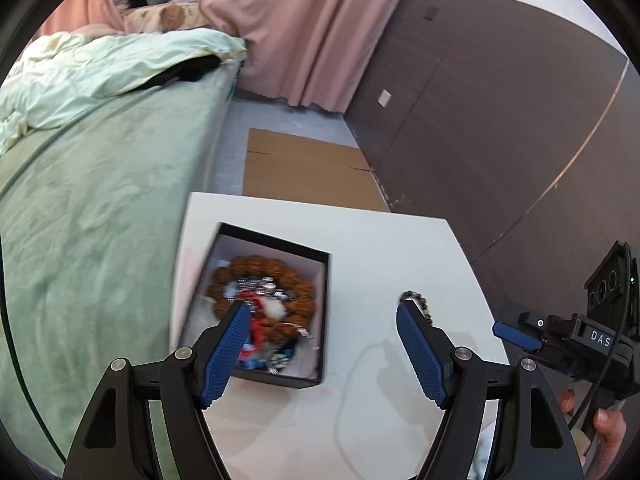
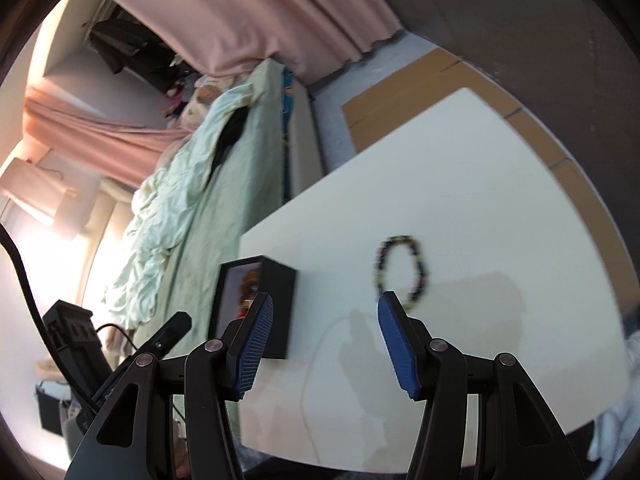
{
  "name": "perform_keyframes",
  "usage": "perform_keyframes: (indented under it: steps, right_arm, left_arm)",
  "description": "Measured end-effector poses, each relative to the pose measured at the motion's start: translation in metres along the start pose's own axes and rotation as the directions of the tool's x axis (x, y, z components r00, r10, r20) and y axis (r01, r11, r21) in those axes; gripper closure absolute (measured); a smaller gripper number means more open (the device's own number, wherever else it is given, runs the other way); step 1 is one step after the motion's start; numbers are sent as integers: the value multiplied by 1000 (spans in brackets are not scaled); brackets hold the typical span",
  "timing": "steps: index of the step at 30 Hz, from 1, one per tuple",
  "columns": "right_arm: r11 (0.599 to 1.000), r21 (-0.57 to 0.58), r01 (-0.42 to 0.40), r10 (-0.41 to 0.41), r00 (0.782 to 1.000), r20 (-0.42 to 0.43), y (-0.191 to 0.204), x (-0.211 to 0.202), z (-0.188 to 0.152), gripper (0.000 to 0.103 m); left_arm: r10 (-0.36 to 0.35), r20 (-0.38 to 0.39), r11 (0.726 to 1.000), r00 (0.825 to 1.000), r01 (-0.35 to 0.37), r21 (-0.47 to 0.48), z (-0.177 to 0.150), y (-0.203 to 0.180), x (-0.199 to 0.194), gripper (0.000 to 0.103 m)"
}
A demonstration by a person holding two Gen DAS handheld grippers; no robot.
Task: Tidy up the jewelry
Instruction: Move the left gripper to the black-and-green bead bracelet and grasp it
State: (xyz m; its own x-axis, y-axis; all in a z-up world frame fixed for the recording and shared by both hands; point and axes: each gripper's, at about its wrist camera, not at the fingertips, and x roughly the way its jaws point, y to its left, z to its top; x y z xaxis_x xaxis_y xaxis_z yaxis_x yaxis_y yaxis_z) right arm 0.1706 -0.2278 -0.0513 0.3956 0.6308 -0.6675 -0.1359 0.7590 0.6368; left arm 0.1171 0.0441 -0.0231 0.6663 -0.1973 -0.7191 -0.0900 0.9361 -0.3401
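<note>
A black box (image 1: pixel 326 280) sits open on the white table (image 1: pixel 360 236), holding a brown bead bracelet (image 1: pixel 260 264) and a tangle of red, silver and blue jewelry. My left gripper (image 1: pixel 322 306) hovers over the box's right edge, open, with nothing between its pads. A dark bead bracelet (image 1: pixel 418 300) lies on the table, half hidden by the right finger. In the right wrist view that bracelet (image 2: pixel 400 239) lies just beyond my right gripper (image 2: pixel 326 298), which is open and empty. The box (image 2: pixel 276 304) stands to its left.
A bed with a green sheet (image 1: pixel 100 220) runs along the table's left side. Flat cardboard (image 1: pixel 304 168) lies on the floor beyond the table, below pink curtains (image 1: pixel 304 32) and a dark wall panel (image 1: pixel 500 120). A thin pale loop (image 1: pixel 348 372) curves across the near tabletop.
</note>
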Motion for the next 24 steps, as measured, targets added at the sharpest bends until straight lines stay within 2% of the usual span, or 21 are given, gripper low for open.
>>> perform_keyframes:
  steps: [9,13,19,24]
  right_arm:
    - [995,65,78,-78,997,7,-32,-16,12,47]
    - [990,98,103,-105,994,14,-40,-16,18,47]
    - [988,102,119,-122,992,22,-42,-14,28,47]
    - [985,90,147,-151,987,46,-45,-22,36,47]
  left_arm:
    - [-9,-36,993,999,13,114,-7,-49,31,27]
    - [-5,-63,988,998,14,153,-11,-66,48,31]
    - [22,-88,980,996,-4,197,-13,-83,76,33]
    - [75,-119,970,990,-45,239,-19,-94,107,38]
